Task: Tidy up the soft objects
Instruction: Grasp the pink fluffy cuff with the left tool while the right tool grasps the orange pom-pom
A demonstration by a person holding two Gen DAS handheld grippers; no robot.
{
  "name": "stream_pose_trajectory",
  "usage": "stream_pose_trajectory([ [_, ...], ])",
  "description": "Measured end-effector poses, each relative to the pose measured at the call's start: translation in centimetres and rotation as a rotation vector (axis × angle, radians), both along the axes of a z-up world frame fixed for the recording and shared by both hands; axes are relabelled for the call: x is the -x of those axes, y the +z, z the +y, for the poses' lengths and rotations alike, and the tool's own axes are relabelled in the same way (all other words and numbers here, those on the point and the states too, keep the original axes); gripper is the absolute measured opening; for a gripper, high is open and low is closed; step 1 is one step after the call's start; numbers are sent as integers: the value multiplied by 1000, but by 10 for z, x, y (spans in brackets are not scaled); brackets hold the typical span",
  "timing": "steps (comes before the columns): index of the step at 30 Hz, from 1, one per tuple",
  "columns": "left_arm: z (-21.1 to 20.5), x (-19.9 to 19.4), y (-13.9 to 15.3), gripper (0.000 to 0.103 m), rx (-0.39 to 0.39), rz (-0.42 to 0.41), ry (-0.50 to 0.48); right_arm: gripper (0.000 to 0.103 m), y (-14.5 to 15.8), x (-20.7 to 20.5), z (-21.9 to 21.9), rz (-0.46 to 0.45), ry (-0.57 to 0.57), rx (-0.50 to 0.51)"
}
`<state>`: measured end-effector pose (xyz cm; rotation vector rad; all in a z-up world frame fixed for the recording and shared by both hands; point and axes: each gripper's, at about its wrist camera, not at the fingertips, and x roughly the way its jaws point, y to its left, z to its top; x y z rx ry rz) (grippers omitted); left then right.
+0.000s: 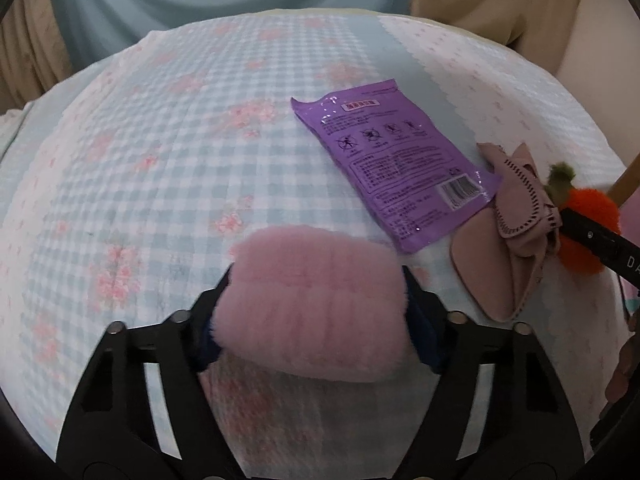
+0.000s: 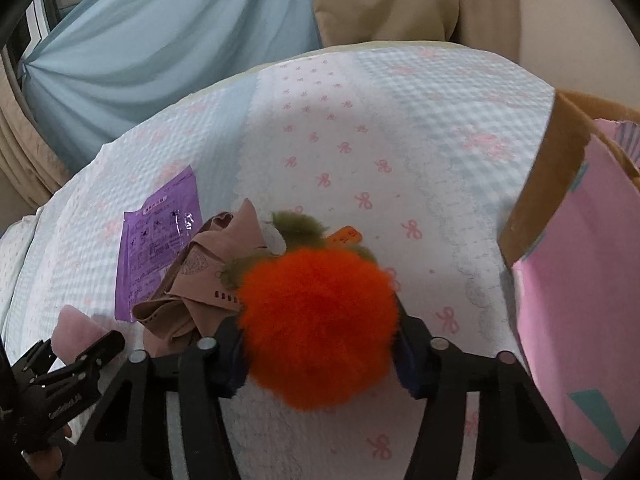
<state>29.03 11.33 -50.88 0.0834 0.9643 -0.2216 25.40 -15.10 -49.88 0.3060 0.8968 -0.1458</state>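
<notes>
My left gripper [image 1: 316, 300] is shut on a pink fluffy soft item [image 1: 312, 304] and holds it just above the bed. My right gripper [image 2: 320, 328] is shut on an orange plush fruit [image 2: 320, 316] with green fuzzy leaves. The orange plush also shows at the right edge of the left wrist view [image 1: 592, 220]. A crumpled dusty-pink cloth [image 2: 192, 280] lies on the bed just left of the orange plush; it also shows in the left wrist view [image 1: 516, 232]. A purple plastic packet [image 1: 396, 164] lies flat beside the cloth, also in the right wrist view [image 2: 160, 240].
The bed cover [image 1: 160, 160] is blue-white check with pink flowers. A pink cardboard box with brown flaps [image 2: 568, 240] stands at the right. Blue and beige curtains [image 2: 160, 40] hang behind the bed. The left gripper shows at the lower left of the right wrist view [image 2: 72, 360].
</notes>
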Motion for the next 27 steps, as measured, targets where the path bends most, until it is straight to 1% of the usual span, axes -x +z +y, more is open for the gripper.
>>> stream_pose_trajectory([
  [1,0,-1,-1,61,-7,1,2,47,-1,-1,1,2,4,-2],
  [3,1,-3,0,53,-23,-7,1,41,-2,-2,2,2,11,-2],
  [4,2,-2,0,48,-24,-8,0,38,-2,-2,4,2,16,-2],
  [5,4,-3,1,44,-20,-8,-2,36,-2,-3,4,3,17,-1],
  [8,6,-2,4,36,-13,-16,-10,36,-1,-2,5,0,7,0],
  [12,3,1,12,32,-33,-36,-23,36,5,2,4,-8,-13,0],
  [18,3,8,25,32,-16,-44,-30,34,21,7,5,-25,-13,15],
  [23,5,20,44,32,3,-58,-31,34,45,17,9,-55,-14,22],
  [27,7,32,67,32,14,-82,-26,34,72,31,13,-80,-21,31],
])
